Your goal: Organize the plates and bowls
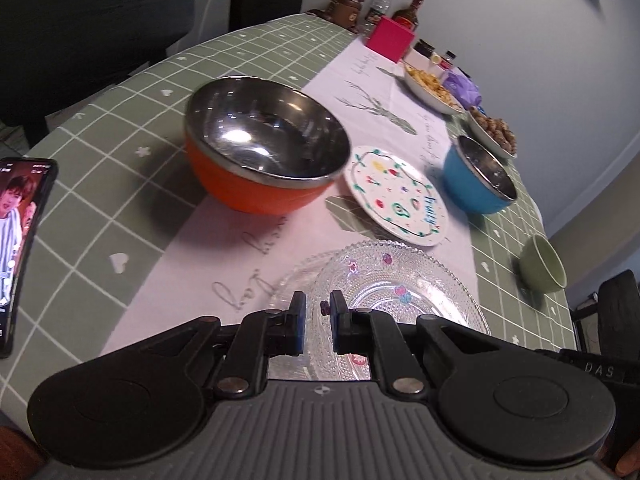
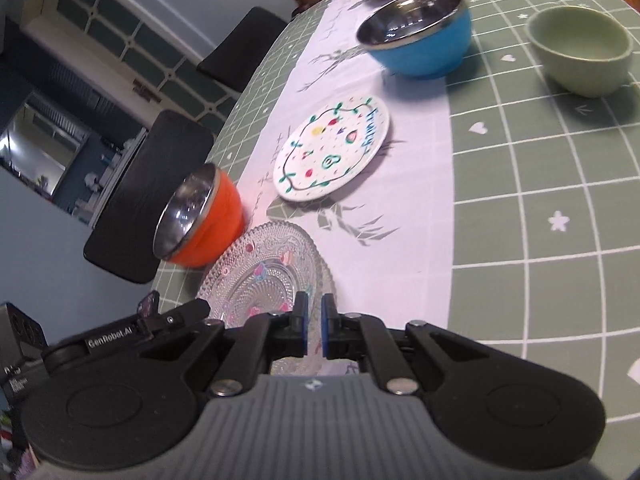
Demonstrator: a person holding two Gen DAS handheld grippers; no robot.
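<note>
A clear glass plate (image 1: pixel 400 280) with small painted flowers lies on the white runner right in front of my left gripper (image 1: pixel 318 314). The left jaws stand a little apart, over the plate's near rim, gripping nothing I can see. The same glass plate (image 2: pixel 264 272) lies just ahead and left of my right gripper (image 2: pixel 315 312), whose jaws are nearly closed and empty. Beyond it are an orange steel-lined bowl (image 1: pixel 260 148) (image 2: pixel 200 220), a white painted plate (image 1: pixel 400 196) (image 2: pixel 332 148), a blue steel-lined bowl (image 1: pixel 476 180) (image 2: pixel 420 36) and a pale green bowl (image 1: pixel 544 264) (image 2: pixel 580 52).
A phone (image 1: pixel 20 248) with a lit screen lies at the table's left edge. Two dishes of food (image 1: pixel 432 84), a pink box (image 1: pixel 390 38), bottles and jars stand at the far end. Dark chairs (image 2: pixel 160 196) stand along the left side. The green checked cloth (image 2: pixel 540 200) covers the table.
</note>
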